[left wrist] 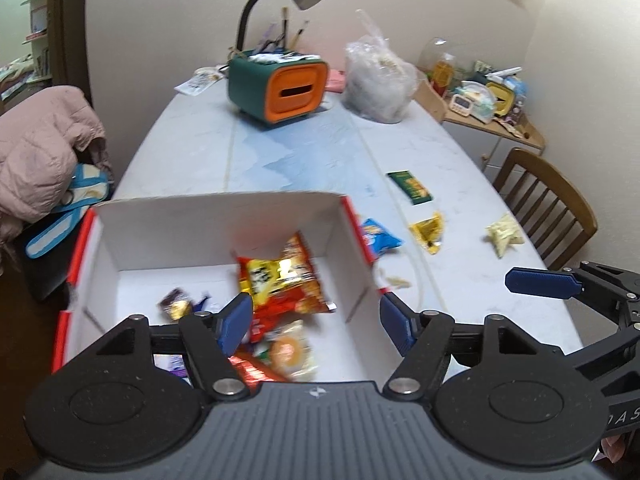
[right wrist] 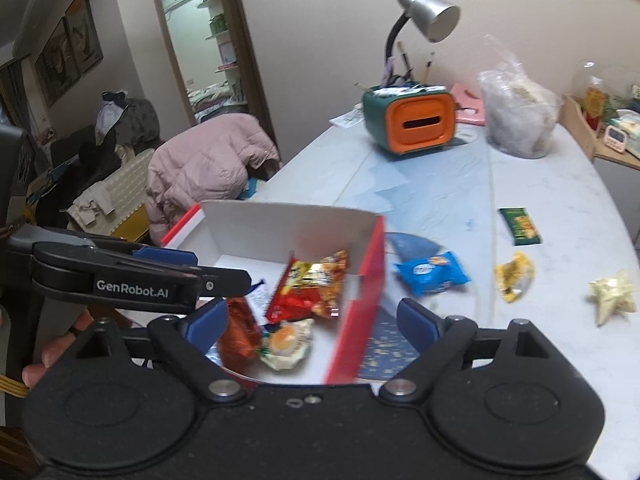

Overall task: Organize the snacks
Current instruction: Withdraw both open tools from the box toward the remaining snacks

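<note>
The big table holds everything, so the snacks are easy to reach. Near its front edge sits a white box with red sides, open on top so snacks can drop in. A red snack bag lies inside it with some smaller treats.

Four snacks wait outside on the table: a blue packet just beside the box, then a green bar, a yellow wrapper and a pale one.

The left gripper and right gripper hang over the box, fingers wide, holding nothing.
</note>
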The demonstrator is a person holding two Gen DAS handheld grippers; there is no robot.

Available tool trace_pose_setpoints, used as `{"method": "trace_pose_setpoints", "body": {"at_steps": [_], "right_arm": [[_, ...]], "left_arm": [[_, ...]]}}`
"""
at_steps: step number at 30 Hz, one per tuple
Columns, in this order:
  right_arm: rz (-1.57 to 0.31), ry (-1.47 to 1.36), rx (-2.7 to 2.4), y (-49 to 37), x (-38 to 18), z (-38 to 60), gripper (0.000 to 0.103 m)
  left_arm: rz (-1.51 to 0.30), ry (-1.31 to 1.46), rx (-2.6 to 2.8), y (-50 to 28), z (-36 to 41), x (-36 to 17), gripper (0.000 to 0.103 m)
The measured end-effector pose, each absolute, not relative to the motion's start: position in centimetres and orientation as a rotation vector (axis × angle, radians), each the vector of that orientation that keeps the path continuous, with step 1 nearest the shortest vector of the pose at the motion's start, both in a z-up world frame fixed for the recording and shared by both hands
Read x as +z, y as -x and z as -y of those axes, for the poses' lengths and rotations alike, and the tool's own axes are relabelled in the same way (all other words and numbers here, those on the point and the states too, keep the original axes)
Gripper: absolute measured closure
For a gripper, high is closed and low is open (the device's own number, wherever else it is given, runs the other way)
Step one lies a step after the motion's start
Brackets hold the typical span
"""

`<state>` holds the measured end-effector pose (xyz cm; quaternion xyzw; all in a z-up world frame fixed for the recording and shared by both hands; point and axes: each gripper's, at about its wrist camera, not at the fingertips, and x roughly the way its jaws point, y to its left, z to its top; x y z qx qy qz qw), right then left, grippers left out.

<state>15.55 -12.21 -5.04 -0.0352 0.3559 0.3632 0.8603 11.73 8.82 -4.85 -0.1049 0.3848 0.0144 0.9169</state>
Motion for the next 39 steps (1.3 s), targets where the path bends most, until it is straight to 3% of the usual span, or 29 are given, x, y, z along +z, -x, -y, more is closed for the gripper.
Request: {"method": "trace_pose_setpoints", "body": {"at_steps": [5, 24, 39], "right_arm": [[-0.715, 0.079, 0.736, -16.1, -4.8, 15.9, 0.0], [-0.75, 0.111, 0.558, -23.9, -8.0, 30.4, 0.0], [-0.815, 0.2, 0.513, -33.7, -13.1, 34.6, 0.001]], "left_arm": [[-0.768, 0.219, -0.002, -12.9, -5.7, -4.7, 0.024], [-0.857, 0.199, 0.008, -23.2, 6.8, -8.1, 0.024], [-0.944, 0.165, 0.069, -33.7, 10.1, -13.1, 0.024]]}}
